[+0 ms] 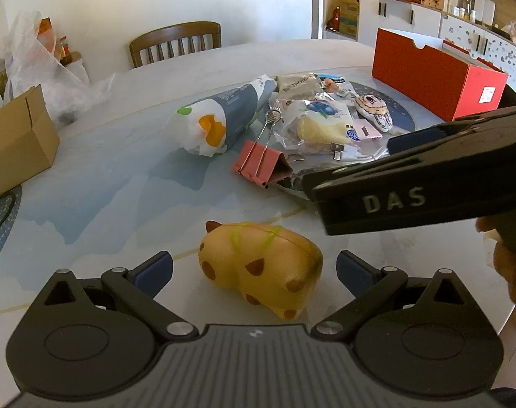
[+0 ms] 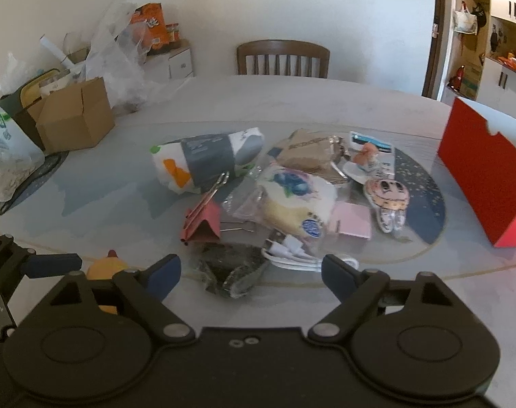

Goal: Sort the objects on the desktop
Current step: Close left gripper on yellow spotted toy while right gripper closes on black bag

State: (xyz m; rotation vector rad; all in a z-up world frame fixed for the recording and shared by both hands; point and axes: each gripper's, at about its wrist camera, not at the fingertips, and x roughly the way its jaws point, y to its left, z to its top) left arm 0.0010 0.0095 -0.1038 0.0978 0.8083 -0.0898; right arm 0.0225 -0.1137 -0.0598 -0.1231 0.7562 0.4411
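From my left wrist, my left claw [image 1: 254, 272] stands wide open with the spotted yellow squishy toy [image 1: 261, 265] lying on the surface [image 1: 104, 210] between its blue pads, neither pad touching it. Beyond it are the pink binder clip [image 1: 261, 166], a rolled printed bag [image 1: 220, 119] and a heap of small packets, with the red box [image 1: 438, 78] at the far right; my right claw's black body crosses the view from the right. From my right wrist, my right claw [image 2: 251, 272] is also open and empty, hanging just short of a crumpled dark wrapper [image 2: 230, 272] and a coiled white cable [image 2: 292, 255]. The red box [image 2: 482, 183] stands well apart to the right, and the yellow toy [image 2: 104, 268] peeks in at lower left. I judge the sorting has barely begun: the left is set to take the toy. Next I must lower it a little, close squarely on the soft body, and pick a target for the right.
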